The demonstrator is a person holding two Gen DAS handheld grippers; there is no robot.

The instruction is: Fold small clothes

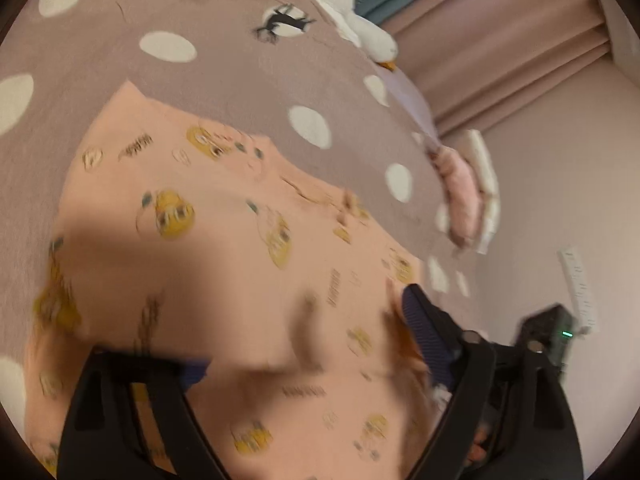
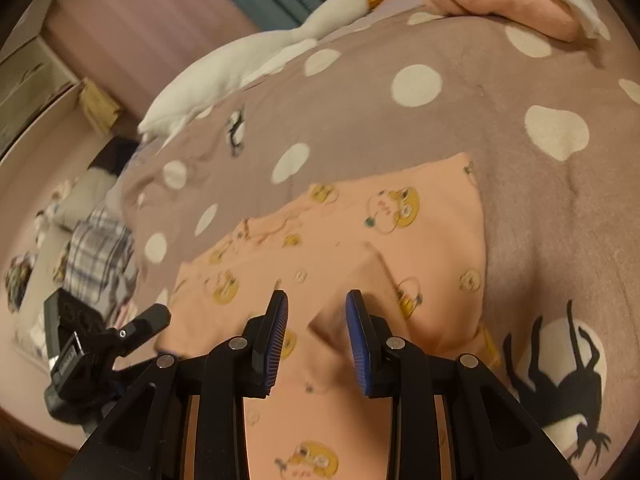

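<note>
Peach printed garment (image 2: 420,240) on a mauve polka-dot bedspread (image 2: 400,128).

The garment is soft peach, scattered with yellow cartoon faces and small dark squiggles. The bedspread beneath is dusty mauve with large off-white dots; some dots carry a black cat silhouette (image 2: 560,384). A plush goose (image 2: 256,60) is white with an orange beak. A folded cloth (image 2: 500,4) is pale pink, edged by cream fabric. The curtains (image 1: 500,40) are dusky pink, with a teal strip beside them. Both grippers – left gripper (image 1: 304,340) and right gripper (image 2: 316,304) – are black with ribbed blue pads (image 2: 358,340). A heap of clothing (image 2: 100,256) is grey-and-white plaid.
</note>
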